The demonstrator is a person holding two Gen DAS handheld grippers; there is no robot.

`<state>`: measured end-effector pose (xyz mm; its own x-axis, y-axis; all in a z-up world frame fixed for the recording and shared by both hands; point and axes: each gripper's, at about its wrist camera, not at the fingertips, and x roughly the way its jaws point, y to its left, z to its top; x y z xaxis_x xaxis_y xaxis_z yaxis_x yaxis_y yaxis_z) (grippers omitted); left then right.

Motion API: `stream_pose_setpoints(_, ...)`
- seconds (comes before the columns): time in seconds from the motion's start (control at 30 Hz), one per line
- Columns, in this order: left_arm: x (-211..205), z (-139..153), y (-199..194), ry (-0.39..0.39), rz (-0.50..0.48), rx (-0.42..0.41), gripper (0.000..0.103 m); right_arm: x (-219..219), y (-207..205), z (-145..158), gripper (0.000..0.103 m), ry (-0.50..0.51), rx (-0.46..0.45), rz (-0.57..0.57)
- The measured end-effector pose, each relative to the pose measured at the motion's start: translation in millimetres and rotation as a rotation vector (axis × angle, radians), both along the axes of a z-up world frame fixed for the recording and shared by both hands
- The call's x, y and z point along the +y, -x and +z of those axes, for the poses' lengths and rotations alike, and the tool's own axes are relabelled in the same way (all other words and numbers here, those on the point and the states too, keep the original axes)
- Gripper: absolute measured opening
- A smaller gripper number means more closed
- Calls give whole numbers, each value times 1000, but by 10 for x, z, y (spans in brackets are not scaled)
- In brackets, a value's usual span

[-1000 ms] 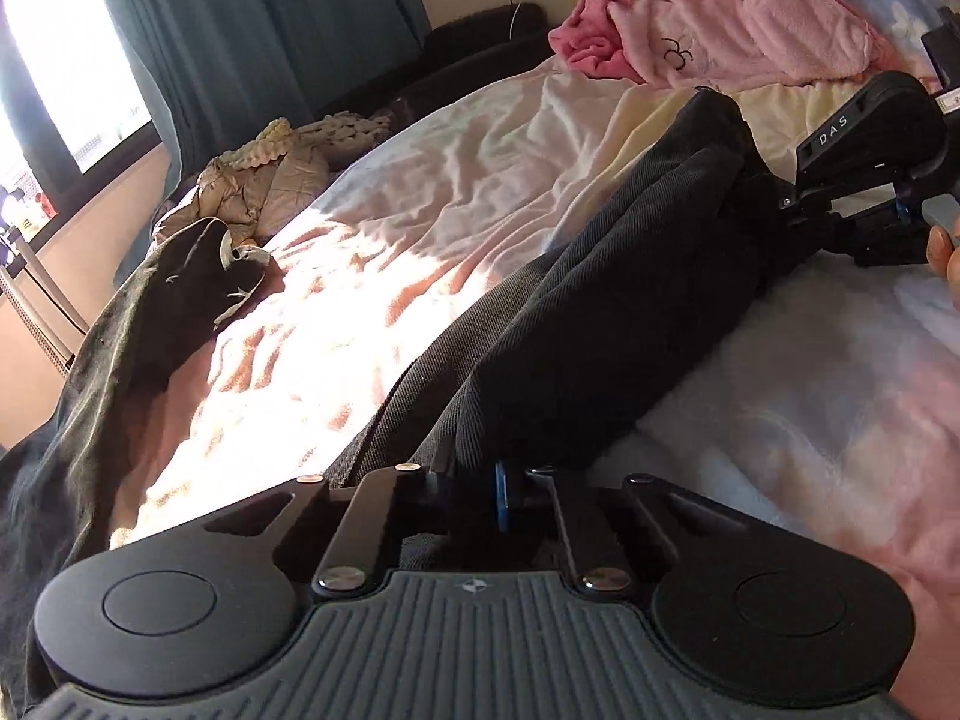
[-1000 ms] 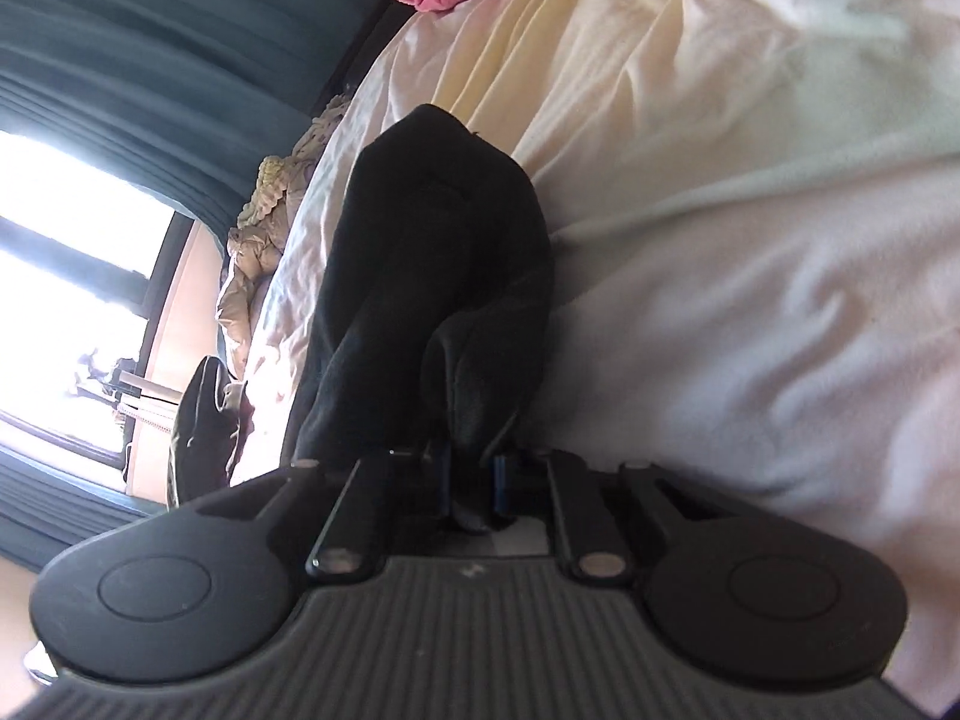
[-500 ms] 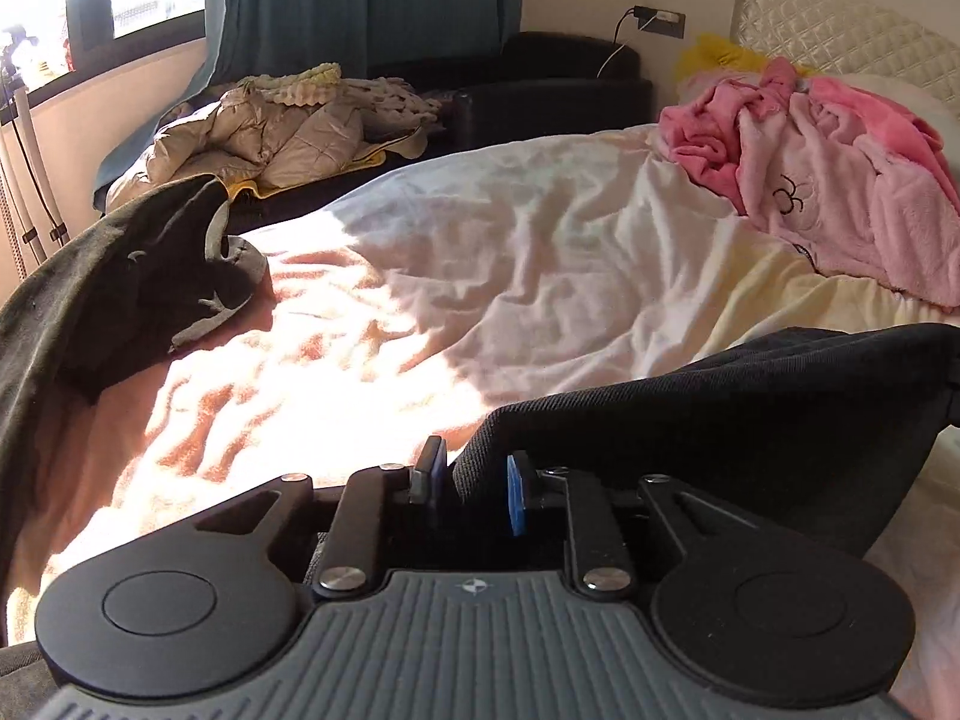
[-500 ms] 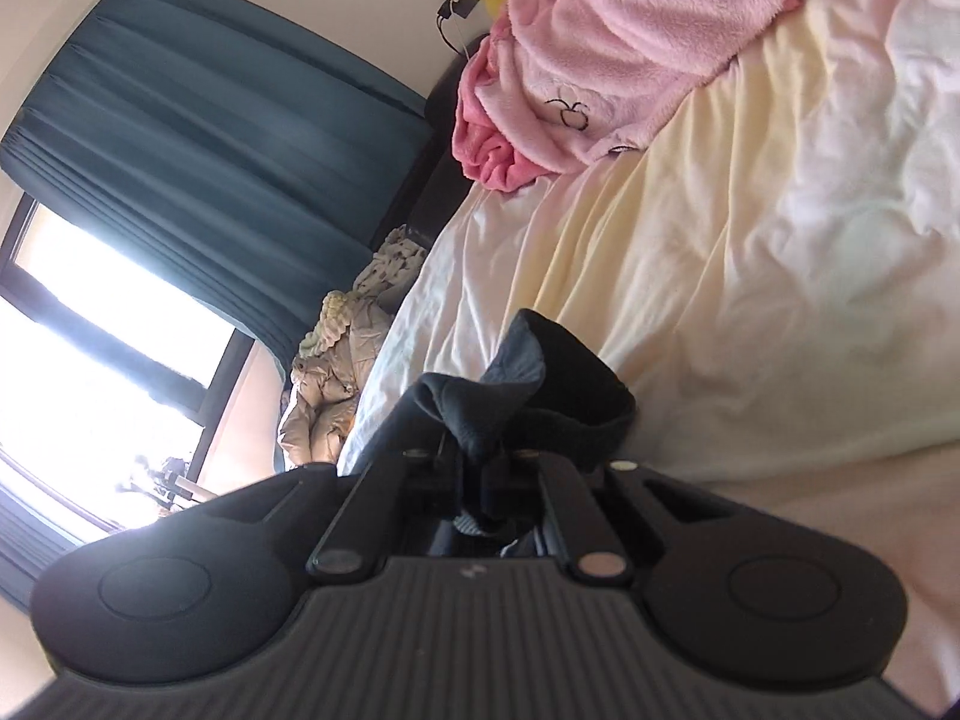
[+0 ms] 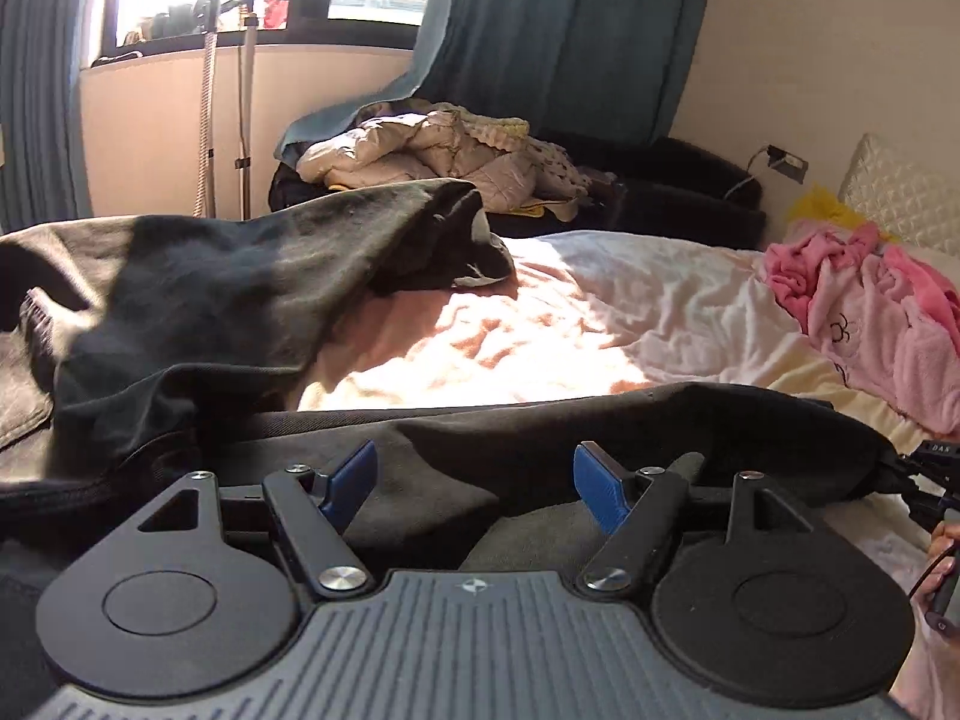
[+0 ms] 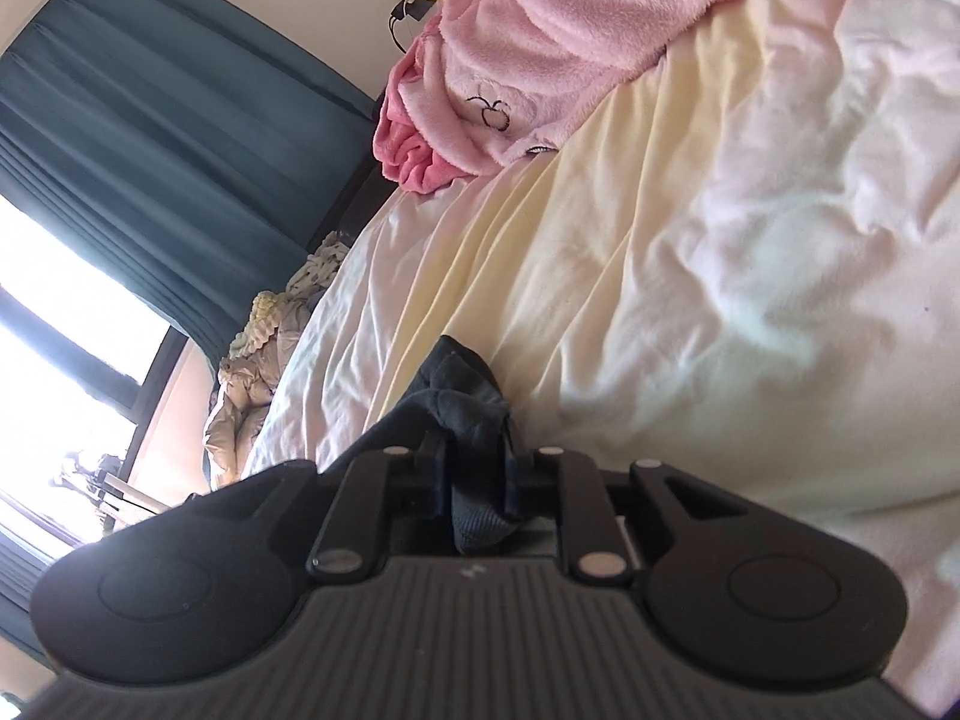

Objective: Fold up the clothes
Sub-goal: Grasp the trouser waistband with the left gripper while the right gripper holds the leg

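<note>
A dark grey garment (image 5: 600, 426) lies folded in a long band across the bed, just beyond my left gripper (image 5: 474, 474). Its jaws are opening and stand wide, blue pads (image 5: 351, 483) apart, with the cloth lying low between them and not pressed. At the far right end of the band, my right gripper (image 5: 924, 468) has the garment's tip. In the right wrist view the right gripper (image 6: 474, 462) has its jaws opening, with a bunch of dark cloth (image 6: 468, 408) still filling the narrow gap between them.
A second dark garment (image 5: 210, 312) is heaped at the left of the bed. A pink fleece (image 5: 870, 312) (image 6: 540, 42) lies by the headboard. The pale sheet (image 5: 540, 330) is sunlit in the middle. A beige jacket (image 5: 432, 150) rests on a black sofa by the curtain.
My left gripper let go of the dark garment, opened wide, rolled level and drew back upward. The garment now lies flat across the bed. The right gripper's jaws have loosened slightly around the cloth.
</note>
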<state>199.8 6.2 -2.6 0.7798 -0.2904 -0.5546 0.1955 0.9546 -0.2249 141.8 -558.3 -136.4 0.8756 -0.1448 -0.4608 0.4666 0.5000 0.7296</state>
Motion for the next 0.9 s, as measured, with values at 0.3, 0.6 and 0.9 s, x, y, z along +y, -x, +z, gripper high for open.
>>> stream_pose_setpoints(0.3, 1967, -59, 1344, 433, 498, 47, 81, 304, 219, 432, 40, 201, 31, 2)
stream_pose_setpoints(0.6, 2401, -401, 1401, 773, 601, 121, 83, 360, 362, 265, 56, -131, -12, 64)
stream_pose_setpoints(0.9, 2685, -808, 1187, 1033, 683, 146, 82, 458, 76, -235, 59, -424, 12, 165)
